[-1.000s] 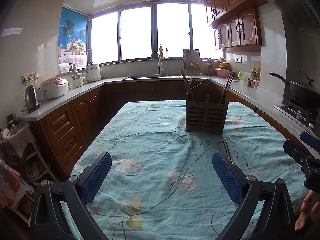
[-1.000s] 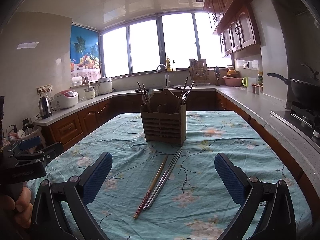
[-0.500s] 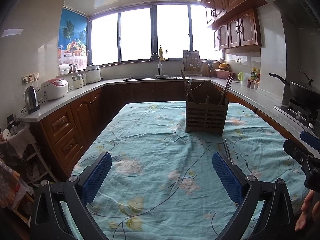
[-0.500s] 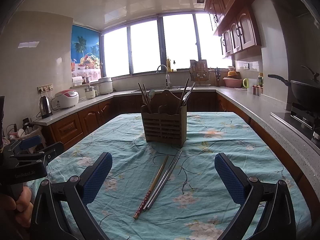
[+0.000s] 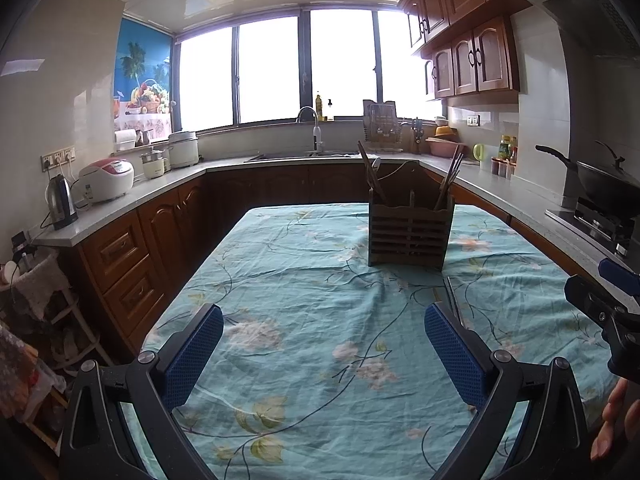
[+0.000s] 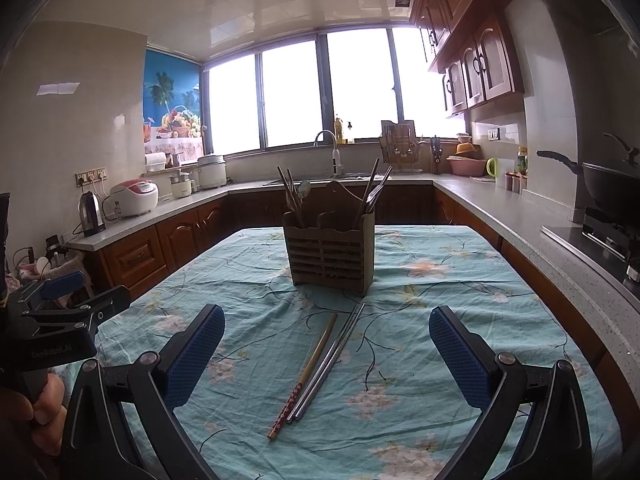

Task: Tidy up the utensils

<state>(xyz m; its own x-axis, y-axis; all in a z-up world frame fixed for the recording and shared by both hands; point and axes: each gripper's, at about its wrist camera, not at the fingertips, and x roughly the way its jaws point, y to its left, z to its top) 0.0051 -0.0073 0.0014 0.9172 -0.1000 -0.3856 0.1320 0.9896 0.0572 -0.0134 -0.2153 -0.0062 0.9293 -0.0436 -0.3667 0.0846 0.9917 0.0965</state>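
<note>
A brown slatted utensil holder (image 6: pixel 330 258) stands on the table with chopsticks and a spoon upright in it; it also shows in the left wrist view (image 5: pixel 408 236). A wooden chopstick (image 6: pixel 306 374) and a pair of metal chopsticks (image 6: pixel 330 360) lie on the cloth in front of the holder. My right gripper (image 6: pixel 326 354) is open and empty, held above the table short of them. My left gripper (image 5: pixel 324 350) is open and empty over bare cloth to the left; the metal chopsticks' far ends (image 5: pixel 453 296) show by its right finger.
The table has a teal floral cloth (image 6: pixel 440 280). Counters run around the room with a kettle (image 5: pixel 60 202), rice cooker (image 5: pixel 107 178), sink tap (image 5: pixel 308 114) and a wok (image 5: pixel 600 184) on the stove at right. A cluttered rack (image 5: pixel 36 292) stands left of the table.
The right gripper has dropped and tilted very slightly, so the holder and chopsticks sit a little lower in its view. The left gripper has not visibly moved.
</note>
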